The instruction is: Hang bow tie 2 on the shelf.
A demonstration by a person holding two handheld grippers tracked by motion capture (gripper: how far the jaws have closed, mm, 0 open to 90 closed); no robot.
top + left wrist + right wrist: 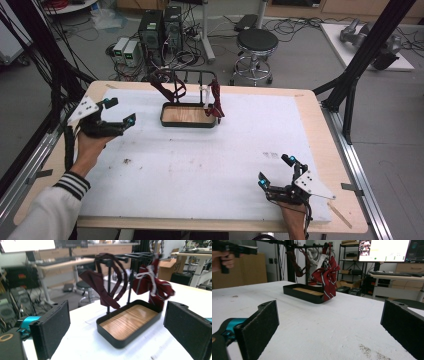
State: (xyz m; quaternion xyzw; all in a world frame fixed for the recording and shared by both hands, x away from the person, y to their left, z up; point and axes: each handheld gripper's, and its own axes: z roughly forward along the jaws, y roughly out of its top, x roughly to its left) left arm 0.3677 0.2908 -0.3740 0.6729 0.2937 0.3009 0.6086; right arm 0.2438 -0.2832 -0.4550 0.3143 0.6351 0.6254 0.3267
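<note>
A black rack with a wooden-floored tray [189,122] [130,336] [304,296] stands at the back middle of the white table. A plain dark red bow tie [170,89] [98,286] hangs from its left side. A dark red bow tie with white stripes [216,102] [156,287] [327,277] hangs at its right end. My left gripper [120,111] [117,332] is open, held above the table left of the rack, jaws facing it. My right gripper [276,170] [329,327] is open with nothing between its jaws, low over the table's front right.
The white mat [210,165] covers most of the wooden table. A black stool [256,42] and computer towers [161,27] stand on the floor behind the table. Black frame posts [367,50] rise at the right and left edges.
</note>
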